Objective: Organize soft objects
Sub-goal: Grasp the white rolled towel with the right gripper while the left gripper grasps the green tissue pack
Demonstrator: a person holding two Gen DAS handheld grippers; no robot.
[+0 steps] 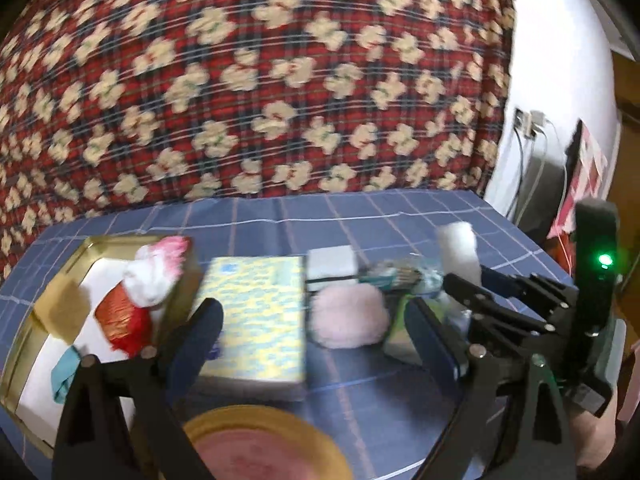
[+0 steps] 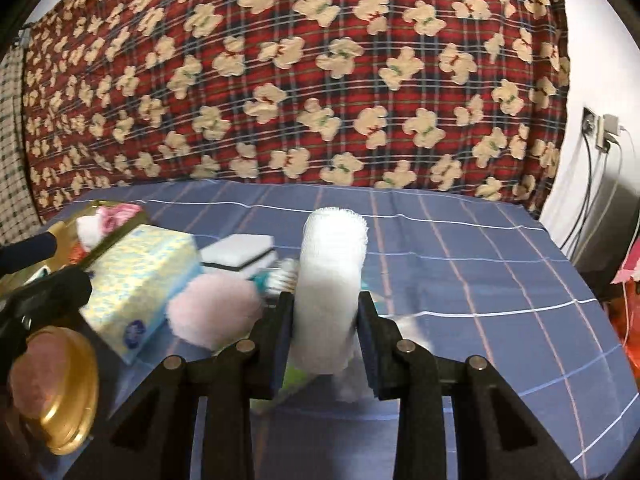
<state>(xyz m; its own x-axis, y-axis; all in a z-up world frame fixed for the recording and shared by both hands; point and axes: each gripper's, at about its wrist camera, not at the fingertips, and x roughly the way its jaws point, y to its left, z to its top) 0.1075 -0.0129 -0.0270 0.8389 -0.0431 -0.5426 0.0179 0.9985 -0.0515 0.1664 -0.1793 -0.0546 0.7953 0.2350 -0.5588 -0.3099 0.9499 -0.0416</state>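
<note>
My right gripper [image 2: 326, 316] is shut on a rolled white cloth [image 2: 332, 276], which stands upright between its pads above the blue checked tablecloth; the same roll [image 1: 458, 252] shows at the right in the left wrist view. My left gripper [image 1: 316, 320] hangs open over the table with nothing between its fingers. Beyond it lie a pink fluffy puff [image 1: 350, 316] and a yellow-blue tissue box [image 1: 256, 308]. A gold tin [image 1: 100, 246] at the left holds a white-pink cloth [image 1: 154, 276], a red-orange piece [image 1: 120, 316], a tan sponge and a teal piece.
A white sponge block [image 2: 240, 254] and a brush [image 2: 280, 274] lie behind the puff. A round gold lid with a pink inside [image 2: 60, 392] sits at the near left. A red plaid bear-print fabric [image 2: 300, 80] hangs behind the table. Cables and a socket are on the right wall.
</note>
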